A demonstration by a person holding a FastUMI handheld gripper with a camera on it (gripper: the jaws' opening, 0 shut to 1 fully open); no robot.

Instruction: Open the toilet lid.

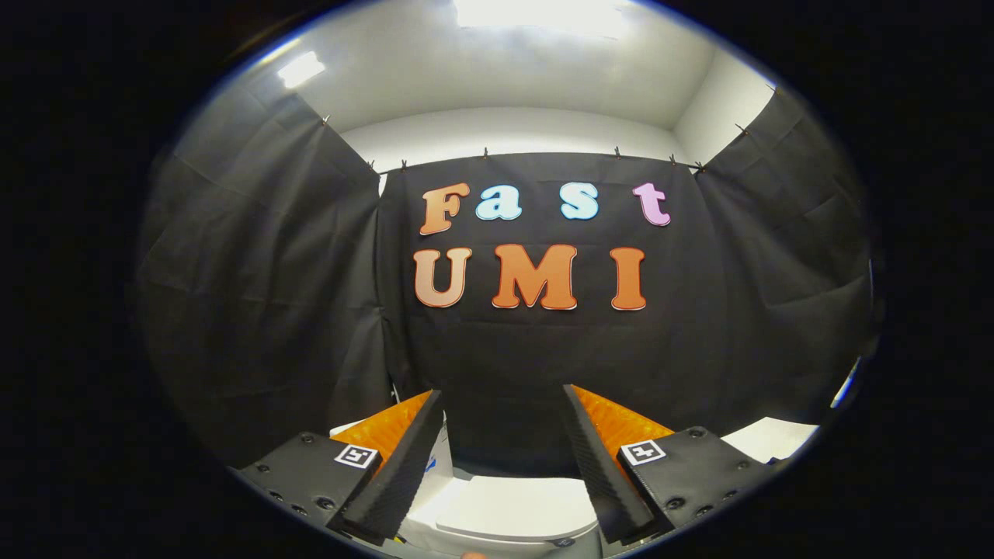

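Low in the frame's centre, the gripper [503,404] holds its fingers spread wide, empty, above the toilet lid [512,508]. Lid likely rigid, smooth, hinged; hook its front edge

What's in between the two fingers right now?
Nothing is held. The gripper is open, and through the gap the gripper view shows the white toilet below and the black cloth wall beyond.

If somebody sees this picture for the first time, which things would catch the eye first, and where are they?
First, the gripper: its two ridged fingers stand wide apart, open, holding nothing. Between and below them lies the white glossy toilet, seen only in part, so its lid's state is unclear. Beyond the fingers hangs the black cloth booth wall, under a white ceiling with bright lights.
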